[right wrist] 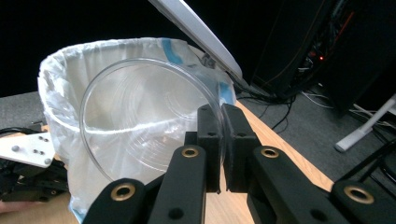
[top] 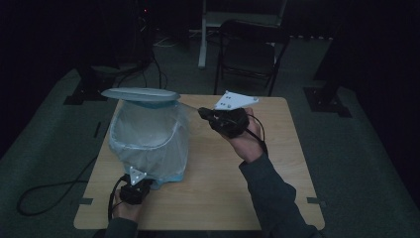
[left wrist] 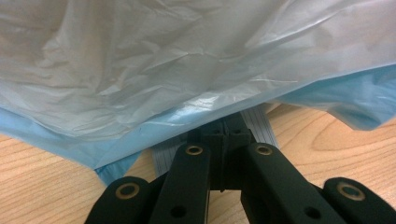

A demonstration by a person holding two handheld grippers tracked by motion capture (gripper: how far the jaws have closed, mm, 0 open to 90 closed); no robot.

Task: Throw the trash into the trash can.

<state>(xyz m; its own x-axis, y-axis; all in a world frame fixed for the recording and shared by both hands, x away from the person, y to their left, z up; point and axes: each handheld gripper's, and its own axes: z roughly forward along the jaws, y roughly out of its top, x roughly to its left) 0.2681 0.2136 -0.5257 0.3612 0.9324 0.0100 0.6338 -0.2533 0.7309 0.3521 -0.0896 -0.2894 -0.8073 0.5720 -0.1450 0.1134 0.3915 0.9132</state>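
The right tool (right wrist: 220, 154) pinches the rim of a clear plastic cup (right wrist: 144, 121) beside the lined bin (top: 148, 139) on the counter (top: 223, 183), while the left tool (left wrist: 229, 135), jaws pressed together, grips the bin liner (left wrist: 187, 70).

The bag (left wrist: 187, 60) hangs over the left gripper (left wrist: 228, 133), hiding its jaw tips, so its grip can't be told. The bin (left wrist: 327, 100) is cut off above.

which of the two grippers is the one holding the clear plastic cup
The right gripper: its jaws pinch the rim of the clear cup beside the lined bin. The left gripper sits at the bin's base, against the bag.
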